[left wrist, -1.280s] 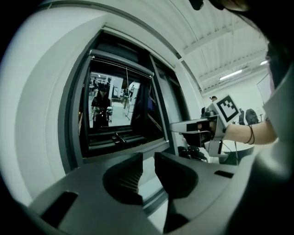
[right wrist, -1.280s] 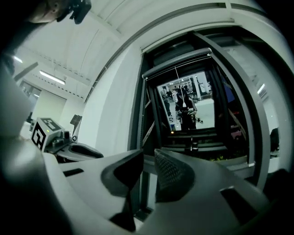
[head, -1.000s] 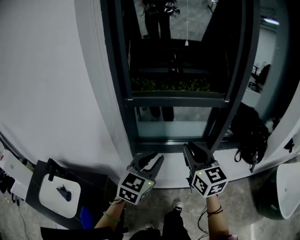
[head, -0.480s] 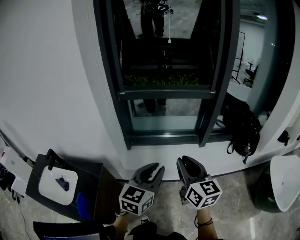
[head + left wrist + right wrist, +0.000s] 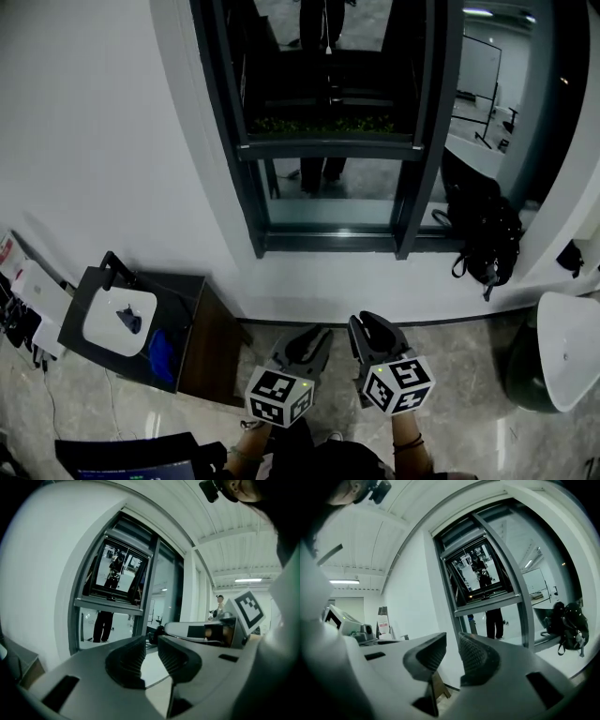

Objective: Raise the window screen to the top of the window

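The dark-framed window point(image 5: 328, 131) stands at the top middle of the head view, with a horizontal bar point(image 5: 328, 148) across it and glass below. It reflects a standing person. Both grippers hang low over the floor, well back from the sill point(image 5: 375, 286) and touching nothing. My left gripper point(image 5: 314, 337) is shut with nothing in it, and my right gripper point(image 5: 367, 325) beside it is shut and empty too. The window point(image 5: 117, 588) shows far behind the left gripper point(image 5: 151, 641). In the right gripper view the window point(image 5: 487, 578) lies beyond the right gripper point(image 5: 452, 639).
A low dark cabinet point(image 5: 187, 328) with a white device point(image 5: 117, 319) on top stands at the left against the wall. A black backpack point(image 5: 483, 234) sits on the sill at the right. A white rounded object point(image 5: 567, 352) is at the far right.
The view has drawn back from the window. Both grippers have come away from the sill and now sit lower, over the floor. Their jaws stay shut.
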Motion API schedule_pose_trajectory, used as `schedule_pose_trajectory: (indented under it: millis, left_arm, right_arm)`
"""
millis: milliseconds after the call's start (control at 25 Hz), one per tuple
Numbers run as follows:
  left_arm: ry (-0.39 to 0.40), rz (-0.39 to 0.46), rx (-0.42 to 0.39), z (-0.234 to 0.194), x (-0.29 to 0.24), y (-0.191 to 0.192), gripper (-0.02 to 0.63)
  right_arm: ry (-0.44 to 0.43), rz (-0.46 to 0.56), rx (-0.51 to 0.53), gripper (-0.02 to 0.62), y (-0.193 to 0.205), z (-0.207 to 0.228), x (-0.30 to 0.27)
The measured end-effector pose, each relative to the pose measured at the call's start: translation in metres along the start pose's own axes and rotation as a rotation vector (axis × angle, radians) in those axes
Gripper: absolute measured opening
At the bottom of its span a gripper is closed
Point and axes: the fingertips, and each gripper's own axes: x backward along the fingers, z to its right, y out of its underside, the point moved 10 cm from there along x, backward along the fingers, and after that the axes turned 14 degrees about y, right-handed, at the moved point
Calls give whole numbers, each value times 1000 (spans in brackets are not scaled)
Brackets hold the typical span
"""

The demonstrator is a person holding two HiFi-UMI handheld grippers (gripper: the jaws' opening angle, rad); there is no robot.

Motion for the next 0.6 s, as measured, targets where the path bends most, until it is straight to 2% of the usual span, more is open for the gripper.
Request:
schedule_pose_trajectory:
  millis: [160, 320, 600]
  left_arm:
    - [-50, 41, 47, 25, 11, 12, 80]
    - [-90, 78, 87, 42, 25, 21, 80]
    - [-134, 86, 85, 51, 41, 34, 80]
  right_arm:
    - [-14, 9, 36, 67, 10, -4, 25]
    - [-42, 26, 8, 67, 19, -6, 42]
    - [-37, 19, 76, 67, 34, -18, 57]
